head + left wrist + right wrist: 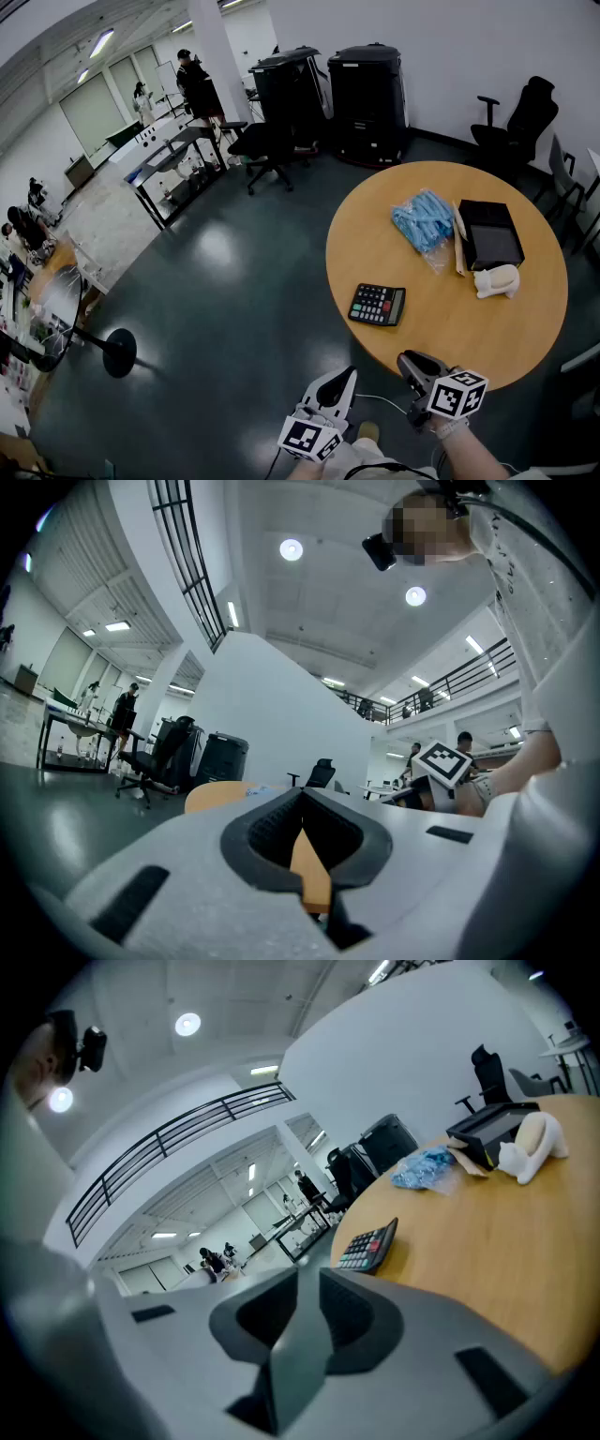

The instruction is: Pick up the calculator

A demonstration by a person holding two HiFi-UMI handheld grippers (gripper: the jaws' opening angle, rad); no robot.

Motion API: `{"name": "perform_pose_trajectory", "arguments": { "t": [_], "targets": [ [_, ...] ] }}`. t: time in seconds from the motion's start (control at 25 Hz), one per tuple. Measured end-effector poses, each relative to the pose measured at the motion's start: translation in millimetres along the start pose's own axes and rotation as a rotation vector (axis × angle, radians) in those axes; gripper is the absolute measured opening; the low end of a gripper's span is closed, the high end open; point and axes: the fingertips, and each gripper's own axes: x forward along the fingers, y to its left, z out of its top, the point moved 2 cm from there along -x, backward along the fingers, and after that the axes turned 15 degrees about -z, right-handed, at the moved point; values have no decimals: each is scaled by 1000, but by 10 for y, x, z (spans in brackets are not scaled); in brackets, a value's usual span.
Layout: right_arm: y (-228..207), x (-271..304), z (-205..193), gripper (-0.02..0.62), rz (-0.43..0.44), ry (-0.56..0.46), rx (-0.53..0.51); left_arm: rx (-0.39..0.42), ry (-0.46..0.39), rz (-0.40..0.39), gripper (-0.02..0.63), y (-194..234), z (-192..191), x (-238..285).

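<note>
The black calculator (377, 304) lies flat near the left edge of the round wooden table (506, 328); its keys are dark with a few red ones. My right gripper (412, 364) hovers just off the table's near edge, shut and empty, a short way in front of the calculator. In the right gripper view the calculator (368, 1245) sits ahead and slightly right of the shut jaws of the right gripper (300, 1283). My left gripper (337, 384) is over the floor, left of the table, also shut with nothing in it. The left gripper (302, 832) points level across the room.
On the table's far side lie a blue plastic-wrapped bundle (424, 220), a black box (491, 234) and a small white object (497, 280). Office chairs (264, 150) and black machines (367, 89) stand beyond. A floor stand (119, 352) is at left.
</note>
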Motion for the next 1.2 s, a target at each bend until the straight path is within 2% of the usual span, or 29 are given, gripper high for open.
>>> {"name": "perform_pose_trajectory", "arguments": {
  "t": [0.08, 0.2, 0.44, 0.68, 1.0, 1.12, 1.2],
  "targets": [
    [-55, 185, 63, 128, 1, 38, 40, -11, 20, -8, 6, 72, -52, 38],
    [-221, 452, 178, 168, -26, 73, 96, -26, 25, -10, 6, 183, -117, 134],
    [-604, 933, 262, 184, -94, 167, 217, -33, 36, -40, 6, 359, -167, 393],
    [-780, 1243, 200, 184, -114, 281, 203, -50, 38, -65, 6, 501, -280, 582],
    [-797, 1533, 69, 184, -67, 369, 325, -117, 36, -79, 6, 675, -673, 799],
    [-816, 1639, -4, 183, -64, 413, 330, -137, 28, -64, 6, 769, -792, 833],
    [-836, 1686, -29, 183, -45, 429, 381, -153, 20, -52, 6, 812, -842, 844]
  ]
}}
